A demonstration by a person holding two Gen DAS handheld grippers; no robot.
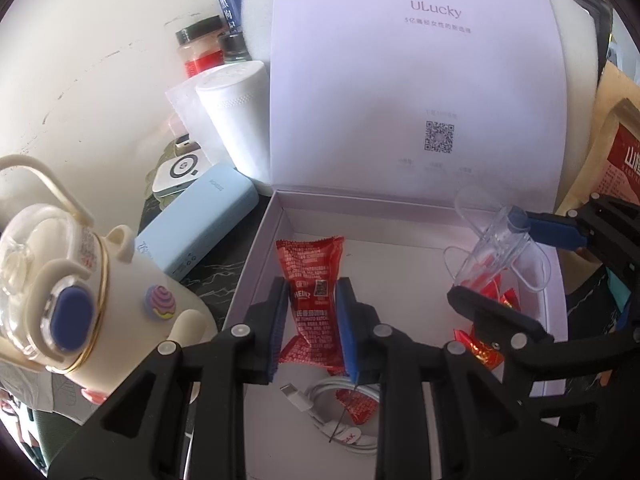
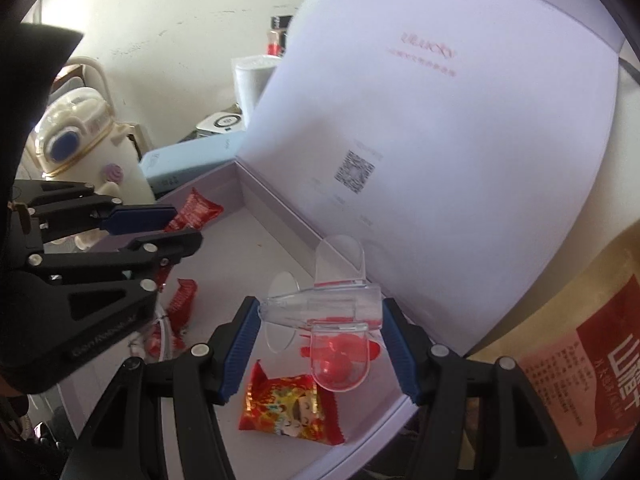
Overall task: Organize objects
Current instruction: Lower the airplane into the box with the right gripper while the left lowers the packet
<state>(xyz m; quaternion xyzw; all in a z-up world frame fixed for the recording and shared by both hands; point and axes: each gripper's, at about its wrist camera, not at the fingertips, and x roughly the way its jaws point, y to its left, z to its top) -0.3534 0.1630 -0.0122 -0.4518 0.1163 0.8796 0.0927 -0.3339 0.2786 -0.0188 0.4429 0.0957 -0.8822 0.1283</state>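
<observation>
Scuffed off-white wall behind, dark marbled tabletop below, bright daylight across both

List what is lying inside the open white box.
In the white box: a white cable, red ketchup sachets, a red-gold snack packet. The grippers hide part of the floor.

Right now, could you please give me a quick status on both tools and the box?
Left tool clamped on ketchup packet. Right tool clamped on clear plastic piece. Both over open white box. Nothing blocking.
</observation>
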